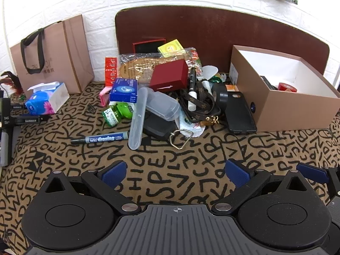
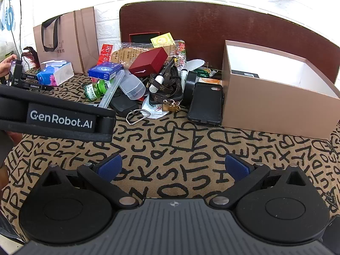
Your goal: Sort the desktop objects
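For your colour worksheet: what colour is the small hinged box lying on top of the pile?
Dark red box; clearest in the left wrist view.

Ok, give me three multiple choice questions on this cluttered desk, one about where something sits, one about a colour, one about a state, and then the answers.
1. Where does the black phone case lie?
A. inside the paper bag
B. on the cloth just left of the cardboard box
C. on top of the tissue pack

2. What colour is the small closed gift box on top of the pile?
A. dark red
B. white
C. green

3. How does the left gripper stand?
A. shut on the marker
B. shut on nothing
C. open, with nothing between its pads

Answers:
1 B, the case rests beside the near left corner of the cardboard box.
2 A, its lid and sides show dark red.
3 C, the blue pads are far apart over bare patterned cloth, and the marker lies well ahead of them.
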The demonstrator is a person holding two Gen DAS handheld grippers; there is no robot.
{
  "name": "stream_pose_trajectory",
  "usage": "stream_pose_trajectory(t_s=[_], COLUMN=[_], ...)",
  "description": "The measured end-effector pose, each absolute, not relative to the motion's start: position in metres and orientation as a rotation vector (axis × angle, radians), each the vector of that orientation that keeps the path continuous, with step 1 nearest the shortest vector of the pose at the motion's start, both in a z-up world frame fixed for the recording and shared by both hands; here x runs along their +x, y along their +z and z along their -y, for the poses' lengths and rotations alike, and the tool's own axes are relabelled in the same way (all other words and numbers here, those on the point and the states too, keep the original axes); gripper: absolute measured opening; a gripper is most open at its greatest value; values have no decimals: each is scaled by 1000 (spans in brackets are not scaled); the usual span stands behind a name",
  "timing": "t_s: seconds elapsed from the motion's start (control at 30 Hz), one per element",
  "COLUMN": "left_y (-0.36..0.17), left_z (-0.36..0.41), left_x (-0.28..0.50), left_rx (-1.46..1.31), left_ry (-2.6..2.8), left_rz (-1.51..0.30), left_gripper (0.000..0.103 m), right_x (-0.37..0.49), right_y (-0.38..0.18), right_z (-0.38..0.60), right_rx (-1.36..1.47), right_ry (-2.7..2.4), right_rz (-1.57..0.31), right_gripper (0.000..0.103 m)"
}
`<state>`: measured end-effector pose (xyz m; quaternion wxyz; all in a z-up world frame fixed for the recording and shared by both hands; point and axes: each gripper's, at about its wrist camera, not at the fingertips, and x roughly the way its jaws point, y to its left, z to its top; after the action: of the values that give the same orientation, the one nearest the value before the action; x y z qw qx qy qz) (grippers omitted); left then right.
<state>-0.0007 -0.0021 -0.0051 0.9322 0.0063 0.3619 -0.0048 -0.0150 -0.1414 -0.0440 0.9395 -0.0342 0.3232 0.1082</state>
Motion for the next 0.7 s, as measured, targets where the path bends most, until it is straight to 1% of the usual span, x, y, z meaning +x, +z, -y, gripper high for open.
stream_pose_trajectory(t_s=[0.7], left_y=[-6], left_z=[7], left_x=[0], left_rx=[18], left_ry=[-4], left_rz=[-741], left_gripper=[103], right_x=[-15], right_y=[-43], right_z=[142], right_rx=[-62], right_ry=[220], right_rz=[-660], right_gripper=[103])
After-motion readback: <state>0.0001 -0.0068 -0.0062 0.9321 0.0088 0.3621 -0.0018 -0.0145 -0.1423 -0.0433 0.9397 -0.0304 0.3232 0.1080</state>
